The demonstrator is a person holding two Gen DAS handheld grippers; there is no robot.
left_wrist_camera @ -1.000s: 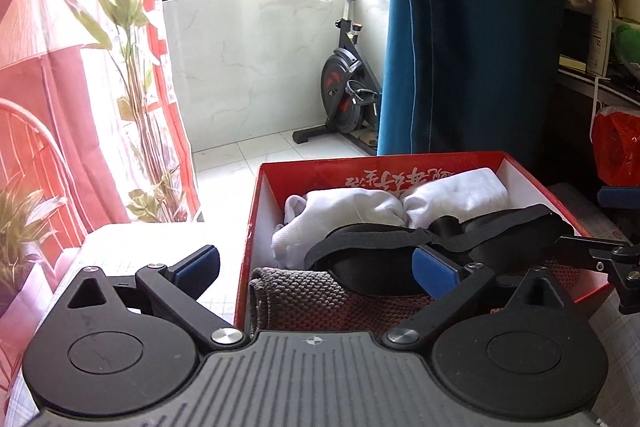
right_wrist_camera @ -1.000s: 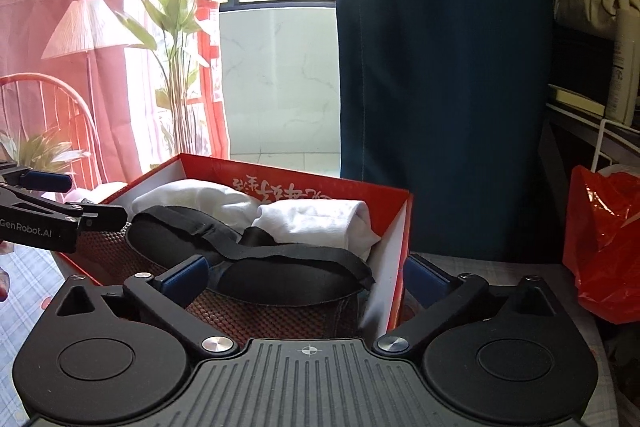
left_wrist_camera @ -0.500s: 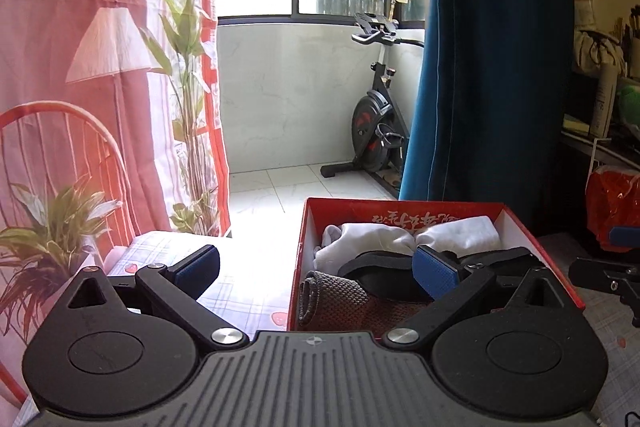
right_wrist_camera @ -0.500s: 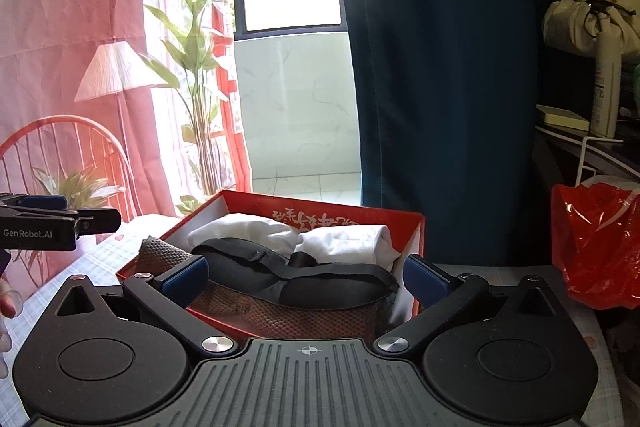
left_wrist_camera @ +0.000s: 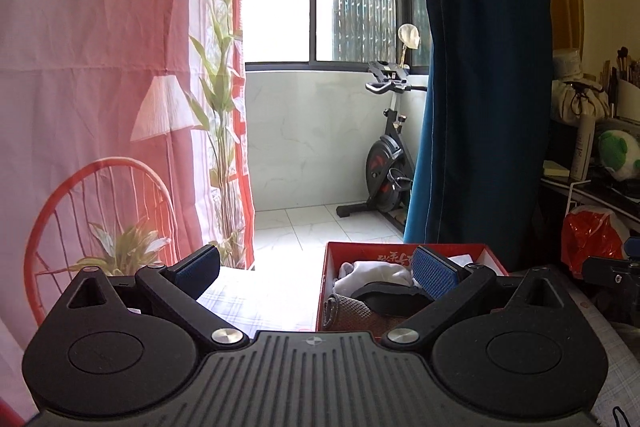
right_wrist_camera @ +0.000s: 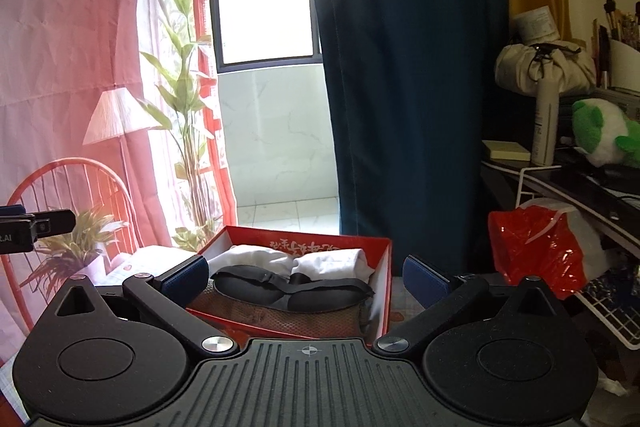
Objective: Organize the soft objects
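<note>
On my far left hangs a pink curtain [right_wrist_camera: 60, 67] printed with a lamp and a chair, and next to it stands a tall leafy plant [right_wrist_camera: 188, 115] by the window. My left gripper [left_wrist_camera: 316, 273] is released, its 2 blue pads spread wide with nothing between them; it hovers above a checked tablecloth [left_wrist_camera: 244, 303], and its right finger crosses in front of the box. From my right camera I see the tip of that gripper at the left edge.

The red box [right_wrist_camera: 382, 291] sits on the table in front of both grippers, open at the top, with white lettering along its inner back wall. It is packed full: 2 white folded cloths [right_wrist_camera: 332, 261] lie side by side along the back, 1 black padded sleep mask [right_wrist_camera: 288, 289] with its strap stretches across the middle on top, and 1 brown knitted cloth [right_wrist_camera: 288, 319] fills the front, rolled at its left edge. That makes 4 soft things, all inside.

My right gripper [right_wrist_camera: 306, 277] is also released and empty, its 2 pads wide apart, framing the box from the near side without touching it.

Farther right hangs a dark blue curtain [right_wrist_camera: 400, 87], then 1 red plastic bag [right_wrist_camera: 532, 247] below a cluttered shelf holding 1 green and white plush toy [right_wrist_camera: 600, 135]
</note>
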